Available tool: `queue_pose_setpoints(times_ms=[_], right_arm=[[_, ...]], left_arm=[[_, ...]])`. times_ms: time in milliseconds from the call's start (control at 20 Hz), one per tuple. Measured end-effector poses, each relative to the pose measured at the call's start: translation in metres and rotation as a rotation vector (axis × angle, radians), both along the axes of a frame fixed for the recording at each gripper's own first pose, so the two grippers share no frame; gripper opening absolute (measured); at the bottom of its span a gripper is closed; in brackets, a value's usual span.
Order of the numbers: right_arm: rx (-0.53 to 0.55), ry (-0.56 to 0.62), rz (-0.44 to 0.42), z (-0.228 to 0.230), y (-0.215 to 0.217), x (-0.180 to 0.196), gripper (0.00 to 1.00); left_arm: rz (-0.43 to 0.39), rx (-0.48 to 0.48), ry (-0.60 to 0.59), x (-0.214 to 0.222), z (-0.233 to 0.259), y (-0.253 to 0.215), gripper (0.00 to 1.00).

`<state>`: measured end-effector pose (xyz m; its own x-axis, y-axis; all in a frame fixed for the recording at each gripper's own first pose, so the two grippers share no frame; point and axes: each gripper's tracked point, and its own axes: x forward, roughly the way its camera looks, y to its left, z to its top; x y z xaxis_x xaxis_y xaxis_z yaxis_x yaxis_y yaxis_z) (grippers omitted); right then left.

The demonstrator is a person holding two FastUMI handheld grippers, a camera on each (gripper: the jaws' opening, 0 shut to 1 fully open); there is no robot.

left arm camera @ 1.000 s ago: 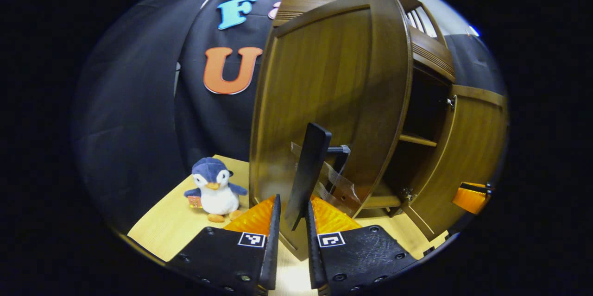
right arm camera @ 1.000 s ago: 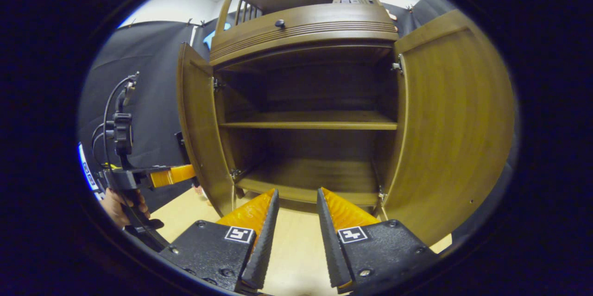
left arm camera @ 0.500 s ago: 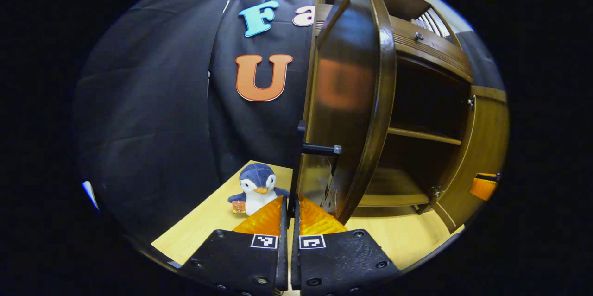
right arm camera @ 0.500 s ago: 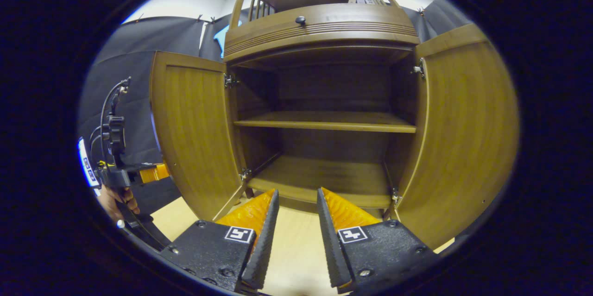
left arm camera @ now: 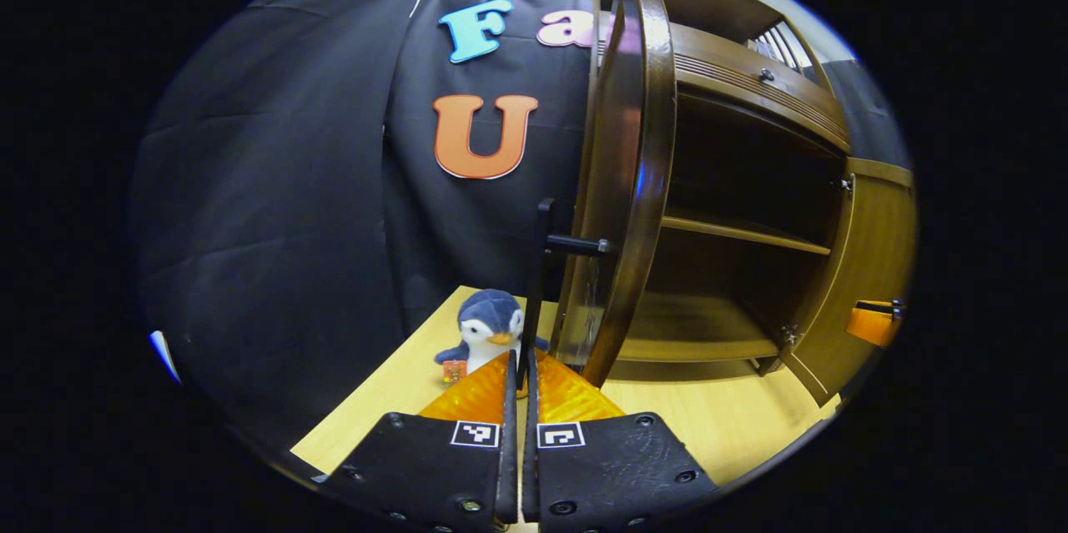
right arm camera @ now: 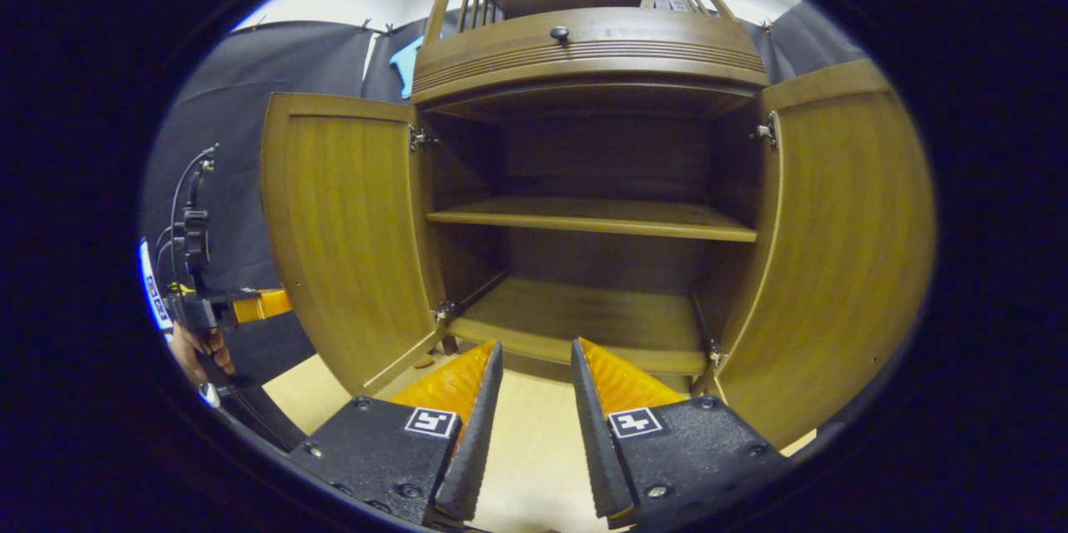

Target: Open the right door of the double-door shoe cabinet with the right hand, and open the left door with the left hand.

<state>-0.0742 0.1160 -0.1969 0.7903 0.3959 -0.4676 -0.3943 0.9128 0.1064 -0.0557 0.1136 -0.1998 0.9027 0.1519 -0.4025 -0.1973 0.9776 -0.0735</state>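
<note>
At the left side of the shoe cabinet, your left hand-held gripper is clenched on the upright black handle of the left door. That handle rises straight ahead of the fingers with its long axis vertical, and the door hangs just to the right of it, seen almost edge on. In the right gripper view the same door stands swung wide, and your hand holds the left tool low and level beside its outer face.

Your right hand-held gripper is released: its fingers stand apart with nothing between them, low above the worktop, pointing into the open cabinet between both doors. The right door stands wide as well, apart from this gripper.

I judge both doors are open enough. The coming move for you is probably to let the handle go, and the left hand must draw straight back along the fingers, away from the handle, so the door is not pulled with it. A toy penguin sits on the worktop just behind the handle.
</note>
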Motion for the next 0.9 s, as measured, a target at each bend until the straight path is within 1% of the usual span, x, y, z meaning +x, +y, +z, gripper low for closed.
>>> queue_pose_setpoints(times_ms=[100, 150, 250, 350, 400, 550, 600, 650, 700, 750, 800, 850, 900], right_arm=[[-0.015, 0.021, -0.013, -0.006, 0.002, 0.002, 0.55], [-0.021, 0.035, -0.020, -0.010, 0.003, 0.000, 0.54], [-0.033, 0.049, -0.040, -0.013, 0.005, -0.001, 0.54], [-0.059, 0.050, -0.071, -0.013, 0.005, -0.001, 0.57], [-0.074, 0.053, -0.087, -0.013, 0.003, 0.000, 0.60], [-0.106, 0.056, -0.148, -0.012, -0.006, -0.004, 0.59], [-0.117, 0.058, -0.168, -0.010, -0.009, -0.006, 0.60], [-0.126, 0.057, -0.185, -0.009, -0.011, -0.009, 0.60], [-0.132, 0.051, -0.200, -0.004, -0.015, -0.012, 0.60], [-0.134, 0.040, -0.215, 0.002, -0.017, -0.013, 0.60], [-0.135, 0.029, -0.227, 0.009, -0.020, -0.014, 0.61], [-0.136, 0.014, -0.241, 0.014, -0.024, -0.015, 0.66], [-0.133, -0.005, -0.247, 0.023, -0.027, -0.015, 0.65]], left_arm=[[0.034, -0.013, 0.020, -0.007, -0.006, 0.012, 0.02], [0.037, -0.018, 0.021, -0.010, -0.007, 0.014, 0.02], [0.028, -0.033, 0.028, -0.016, -0.010, 0.014, 0.02], [0.013, -0.030, 0.030, -0.019, -0.006, 0.011, 0.02], [0.000, -0.027, 0.029, -0.023, -0.002, 0.009, 0.03], [-0.045, 0.050, -0.026, -0.022, 0.023, 0.001, 0.02], [-0.064, 0.075, -0.045, -0.020, 0.030, -0.003, 0.19], [-0.090, 0.092, -0.062, -0.020, 0.037, -0.010, 0.10], [-0.127, 0.100, -0.063, -0.017, 0.041, -0.019, 0.18], [-0.164, 0.107, -0.062, -0.015, 0.044, -0.031, 0.10], [-0.199, 0.105, -0.074, -0.016, 0.050, -0.044, 0.41], [-0.225, 0.100, -0.090, -0.011, 0.059, -0.057, 0.40], [-0.257, 0.093, -0.108, -0.008, 0.068, -0.070, 0.25]])
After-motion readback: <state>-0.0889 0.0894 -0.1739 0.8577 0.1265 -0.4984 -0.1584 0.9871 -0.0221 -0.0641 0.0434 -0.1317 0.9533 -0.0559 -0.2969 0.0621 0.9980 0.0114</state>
